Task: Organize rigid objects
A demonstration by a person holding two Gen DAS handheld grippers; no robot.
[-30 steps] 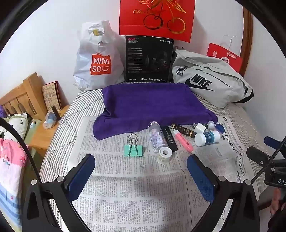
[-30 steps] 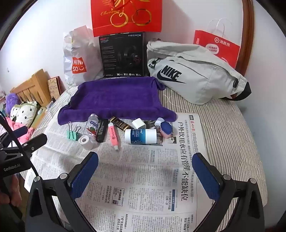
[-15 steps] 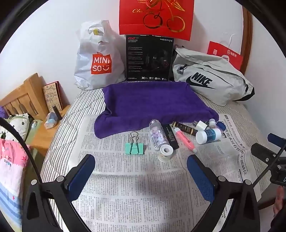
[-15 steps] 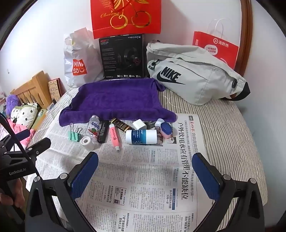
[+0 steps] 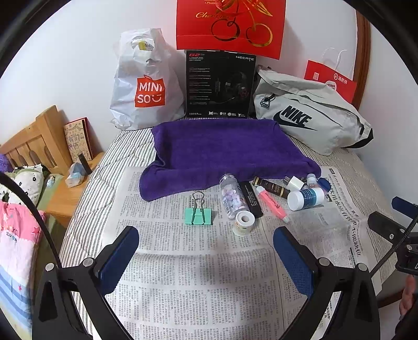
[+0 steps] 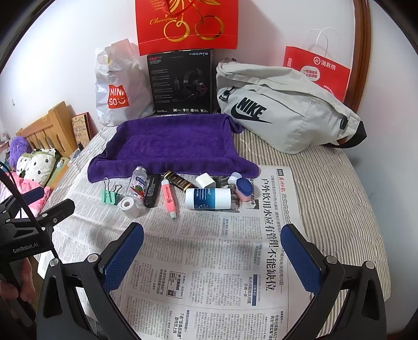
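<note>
Hovering above the printed newspaper [image 6: 209, 261] on the striped bed [image 6: 326, 196], the left gripper [image 5: 206, 251] and right gripper [image 6: 213, 248] hold their jaws wide apart, empty. Small rigid items, a mint-green metal binder clip [image 5: 198, 215] and a white-and-blue plastic bottle [image 6: 208, 198] among them, lie along the purple towel [image 6: 169, 141], whose edge partly hides some.

**A bedroom at home**

The work surface is a bed — a striped quilted mattress cover [image 6: 326, 188] with a newspaper [image 6: 209, 261] spread over it. A wooden headboard [image 5: 34, 141] stands at the left, with a soft toy [image 6: 36, 164] and pink bedding [image 5: 15, 235] beside it. Against the white wall lean personal belongings: a Miniso shopping bag [image 5: 146, 83], a headset box [image 5: 219, 83], a grey Nike waist bag [image 6: 282, 115] and red paper gift bags [image 6: 186, 23] — household clutter, not shop or office stock.
</note>
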